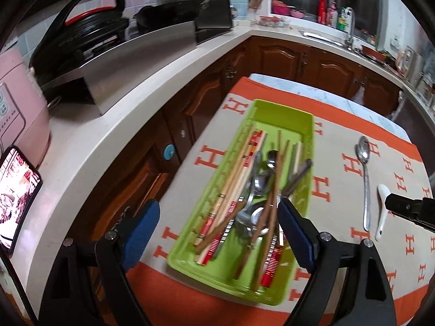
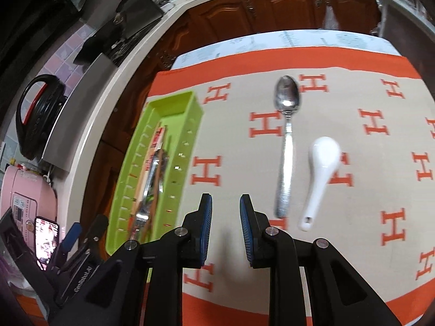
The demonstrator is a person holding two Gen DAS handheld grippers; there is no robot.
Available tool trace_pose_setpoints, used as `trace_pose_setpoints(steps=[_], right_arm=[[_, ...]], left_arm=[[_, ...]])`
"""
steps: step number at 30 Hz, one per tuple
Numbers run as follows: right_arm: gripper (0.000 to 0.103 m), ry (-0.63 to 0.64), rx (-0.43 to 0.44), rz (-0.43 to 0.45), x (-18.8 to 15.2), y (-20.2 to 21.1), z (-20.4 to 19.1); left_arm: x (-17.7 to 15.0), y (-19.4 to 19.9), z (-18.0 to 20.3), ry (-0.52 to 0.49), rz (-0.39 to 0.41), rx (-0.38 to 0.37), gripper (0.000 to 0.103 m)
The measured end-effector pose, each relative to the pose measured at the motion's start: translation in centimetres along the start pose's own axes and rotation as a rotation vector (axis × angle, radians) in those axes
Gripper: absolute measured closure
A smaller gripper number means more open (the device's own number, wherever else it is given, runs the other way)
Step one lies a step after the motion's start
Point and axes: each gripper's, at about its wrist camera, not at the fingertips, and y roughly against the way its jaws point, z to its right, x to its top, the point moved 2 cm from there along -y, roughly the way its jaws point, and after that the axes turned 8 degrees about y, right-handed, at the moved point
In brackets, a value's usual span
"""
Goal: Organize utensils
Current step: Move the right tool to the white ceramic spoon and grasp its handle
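Lying just ahead and to the right of my right claw (image 2: 225, 212) are the two utensils not yet put away: the metal spoon (image 2: 285, 141), handle toward me and bowl away, and the white ceramic spoon (image 2: 319, 168) just beyond it on the right, both flat on the patterned tablecloth (image 2: 353, 217). They sit close side by side, though I cannot tell whether they touch. My right claw is partly open, pads parallel with a modest gap, and holds nothing. My left claw (image 1: 218, 233) is spread wide and also empty, hovering over the near end of the green tray (image 1: 242, 127), which lies off to the left of my right claw and already carries a loose heap of chopsticks (image 1: 231, 179), forks and spoons.

I judge the next step to be picking up one of the two spoons. The risk is in their closeness: reaching for the metal handle with so narrow a gap, one pad could nudge the ceramic spoon and send it skidding, or pinch both. The smooth, rounded ceramic handle may also slip from the pads. Dropping anything onto the tangled pile could leave it lying across the tray rim.
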Motion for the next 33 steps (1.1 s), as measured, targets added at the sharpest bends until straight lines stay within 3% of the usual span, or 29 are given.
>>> trace_pose_setpoints(steps=[18, 33], right_arm=[[0.081, -0.046, -0.125, -0.008, -1.5, 1.2, 5.7], [0.081, -0.091, -0.144, -0.021, -2.0, 1.3, 9.1]], left_arm=[[-1.5, 0.9, 5.1, -0.124, -0.019, -0.105, 0.015], [-2.4, 1.5, 8.3, -0.215, -0.023, -0.121, 0.015]])
